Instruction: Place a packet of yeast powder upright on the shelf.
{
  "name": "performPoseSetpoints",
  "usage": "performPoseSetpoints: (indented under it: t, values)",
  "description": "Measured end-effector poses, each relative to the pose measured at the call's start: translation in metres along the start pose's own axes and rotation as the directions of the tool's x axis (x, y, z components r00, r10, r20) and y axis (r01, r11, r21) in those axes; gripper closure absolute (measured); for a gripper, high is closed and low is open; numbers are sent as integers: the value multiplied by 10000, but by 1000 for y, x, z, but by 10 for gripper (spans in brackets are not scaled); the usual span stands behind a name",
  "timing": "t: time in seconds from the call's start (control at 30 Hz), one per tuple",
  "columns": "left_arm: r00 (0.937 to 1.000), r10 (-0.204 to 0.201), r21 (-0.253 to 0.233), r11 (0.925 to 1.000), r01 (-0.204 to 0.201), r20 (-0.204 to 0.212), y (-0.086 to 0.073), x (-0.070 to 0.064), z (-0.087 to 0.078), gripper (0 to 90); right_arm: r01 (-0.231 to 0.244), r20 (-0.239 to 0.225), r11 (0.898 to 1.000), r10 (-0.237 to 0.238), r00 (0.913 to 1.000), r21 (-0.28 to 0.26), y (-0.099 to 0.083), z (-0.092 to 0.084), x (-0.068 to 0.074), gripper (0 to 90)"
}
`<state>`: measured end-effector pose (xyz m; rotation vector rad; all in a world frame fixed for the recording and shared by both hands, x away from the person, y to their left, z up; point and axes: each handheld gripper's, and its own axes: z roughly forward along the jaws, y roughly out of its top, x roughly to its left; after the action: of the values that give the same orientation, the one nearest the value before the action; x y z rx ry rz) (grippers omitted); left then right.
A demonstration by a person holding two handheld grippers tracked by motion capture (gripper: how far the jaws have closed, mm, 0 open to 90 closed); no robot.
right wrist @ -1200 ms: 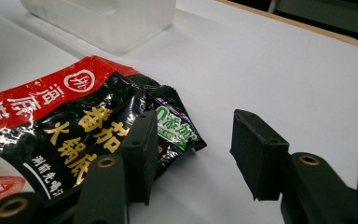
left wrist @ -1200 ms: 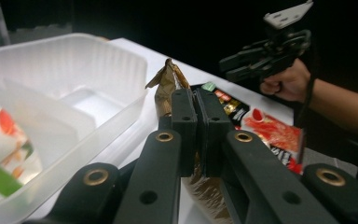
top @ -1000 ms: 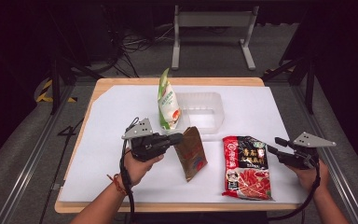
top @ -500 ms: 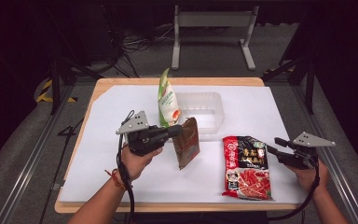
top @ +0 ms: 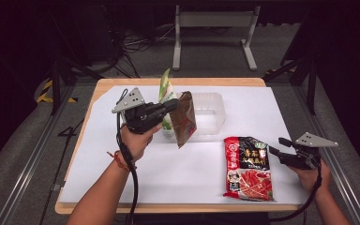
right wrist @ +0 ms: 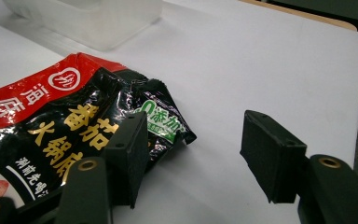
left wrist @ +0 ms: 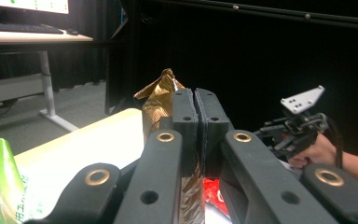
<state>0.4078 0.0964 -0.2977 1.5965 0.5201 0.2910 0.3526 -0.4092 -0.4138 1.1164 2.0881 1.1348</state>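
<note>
Left of centre in the high view, your left gripper (top: 171,107) pinches the brown pouch (top: 183,119) aloft before the clear tub (top: 209,110); keep the pinch firm and carry it level over the rim. At lower right, your right gripper (top: 275,146), jaws just spreading with nothing between, sits beside the red packet (top: 248,168). The left gripper view adds the pads (left wrist: 185,126) squeezing the pouch's crinkled top.

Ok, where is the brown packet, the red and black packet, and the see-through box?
brown packet (top: 184,118), high view, middle of its face, held up in the left gripper (top: 171,106).
red and black packet (top: 247,168), high view, middle of its front.
see-through box (top: 214,114), high view, its right wall.
</note>
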Motion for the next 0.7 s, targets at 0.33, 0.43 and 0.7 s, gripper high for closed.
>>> performPoseSetpoints:
  t: [0.33,0.43,0.7]
  values:
    - [9950,-142,144,9998,157,-991,3,13,18,879,-9,45,9999,8,10000,125,-1,2,-1,414]
    - [9927,-298,122,9994,314,-1166,4,20,23,879,3,46,9999,-4,10000,142,-1,2,-1,414]
    - [9810,-192,100,9997,215,-1930,17,29,34,879,29,40,9998,-29,10000,209,-1,3,-1,414]
